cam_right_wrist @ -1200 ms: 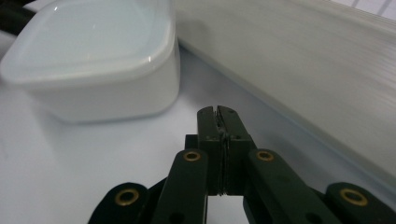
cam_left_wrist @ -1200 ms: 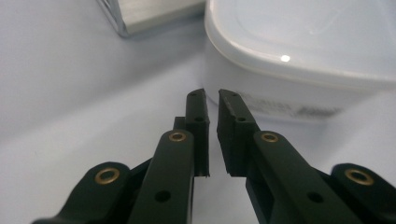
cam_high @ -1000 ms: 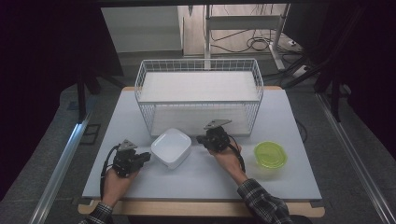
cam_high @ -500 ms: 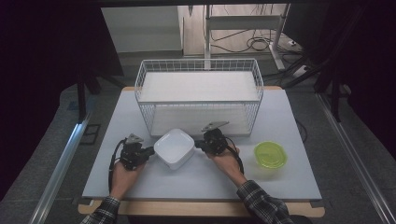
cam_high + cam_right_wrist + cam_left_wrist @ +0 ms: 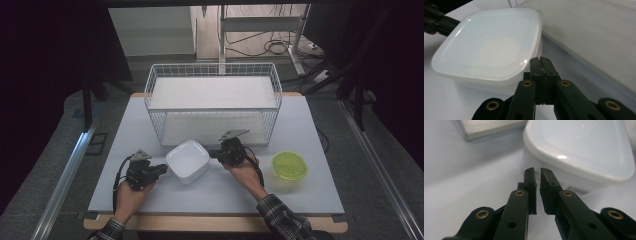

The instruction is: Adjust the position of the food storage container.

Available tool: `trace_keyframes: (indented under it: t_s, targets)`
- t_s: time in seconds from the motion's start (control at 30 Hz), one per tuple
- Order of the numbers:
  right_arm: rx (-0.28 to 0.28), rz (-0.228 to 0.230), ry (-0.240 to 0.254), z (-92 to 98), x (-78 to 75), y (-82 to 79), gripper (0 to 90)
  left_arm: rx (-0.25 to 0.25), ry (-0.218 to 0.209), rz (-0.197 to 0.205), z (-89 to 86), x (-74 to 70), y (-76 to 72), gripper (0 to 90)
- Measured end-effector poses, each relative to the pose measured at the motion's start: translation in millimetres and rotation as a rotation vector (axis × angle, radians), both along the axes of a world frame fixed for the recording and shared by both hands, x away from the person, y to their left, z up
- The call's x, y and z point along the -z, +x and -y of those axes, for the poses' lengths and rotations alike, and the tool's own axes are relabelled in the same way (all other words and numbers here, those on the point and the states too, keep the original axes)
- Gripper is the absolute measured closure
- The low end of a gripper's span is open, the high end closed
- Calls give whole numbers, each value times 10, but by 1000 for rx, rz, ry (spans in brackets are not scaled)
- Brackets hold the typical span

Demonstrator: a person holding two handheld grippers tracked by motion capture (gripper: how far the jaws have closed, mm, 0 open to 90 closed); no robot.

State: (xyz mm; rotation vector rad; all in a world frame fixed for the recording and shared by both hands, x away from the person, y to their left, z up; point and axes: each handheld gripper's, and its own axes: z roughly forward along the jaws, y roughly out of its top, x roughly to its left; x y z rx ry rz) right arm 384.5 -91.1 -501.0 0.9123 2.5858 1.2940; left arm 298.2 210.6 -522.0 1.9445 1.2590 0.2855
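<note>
Pictured from above: white lidded container (image 5: 187, 160) on pale bench (image 5: 310, 125), just in front of white wire basket (image 5: 212, 102), flanked by two hand-held grippers. Left gripper (image 5: 159, 170) at container's near-left corner, jaws almost pressed together w/ a thin gap, pinching nothing; seen from left gripper view, tips low at the container's (image 5: 584, 147) side wall, contact w/ it not clear. Right gripper (image 5: 216, 154) at opposite corner, jaws pressed fully together, empty; in right gripper view, tips (image 5: 541, 61) right at container's (image 5: 489, 42) rim corner, touching or nearly so.

Step in hand, by the look of it: squeezing or steadying the container between two closed grippers, pushing from both sides to nudge or square it up, poss. ahead of lifting toward basket. Not yet lifted; base flat on bench. Next move likely calls for even pressure from both sides so container doesn't spin or skid, or else spreading one gripper's jaws to take the rim.

Also on bench: lime-green round lid or dish (image 5: 289, 166), right of the right hand, well apart from container. Bench top pale, matte, wood edge at front. Room dim: dark drapes at both sides, grey floor, cables (image 5: 280, 47) and metal stand legs beyond the basket.
</note>
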Motion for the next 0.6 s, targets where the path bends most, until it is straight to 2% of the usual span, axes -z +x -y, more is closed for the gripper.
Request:
trace_keyframes:
  t_s: [0.23,0.3,0.37,0.47,0.53,0.6]
  targets:
    - [-18,-14,-11,100,-29,-132,890,-1,3,1,75,28,125,850]
    - [0,-5,-22,122,-30,-114,885,-1,-10,5,111,35,209,847]
    - [9,-2,-21,127,-24,-89,884,-1,-7,7,126,37,233,847]
    - [35,-14,-27,125,37,-1,885,-6,-9,12,155,42,301,847]
    - [40,-30,-36,133,70,-10,893,4,-19,18,196,37,348,857]
    - [45,-24,-50,136,73,-31,893,6,-14,22,219,35,356,864]
